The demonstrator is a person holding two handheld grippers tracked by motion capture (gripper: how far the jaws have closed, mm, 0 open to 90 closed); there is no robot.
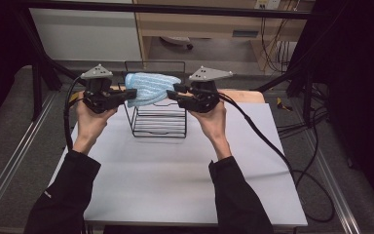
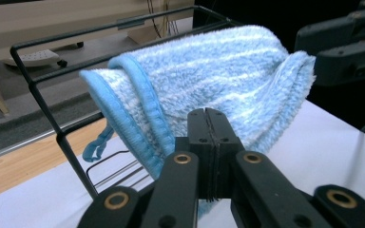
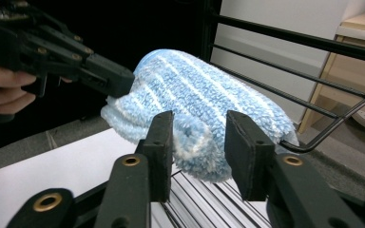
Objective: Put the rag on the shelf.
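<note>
A fluffy light-blue striped towel (image 1: 151,87) hangs over the top bars of a black wire rack (image 1: 158,124) at the far middle of the white table (image 1: 175,180). My left gripper (image 1: 132,92) meets the towel's left end; in the left gripper view its jaws (image 2: 207,116) are pressed together on the towel (image 2: 218,71), near the blue-hemmed edge. At the towel's right end is my right gripper (image 1: 171,93). In the right gripper view it (image 3: 200,126) stands open, with a lobe of the towel (image 3: 195,95) between its pads.
The rack's thin top bars (image 3: 313,90) run past the towel on the far side. A wooden strip (image 1: 246,95) borders the table's far edge. Cables (image 1: 272,146) trail over the table's right side. A cabinet and a shelf stand behind.
</note>
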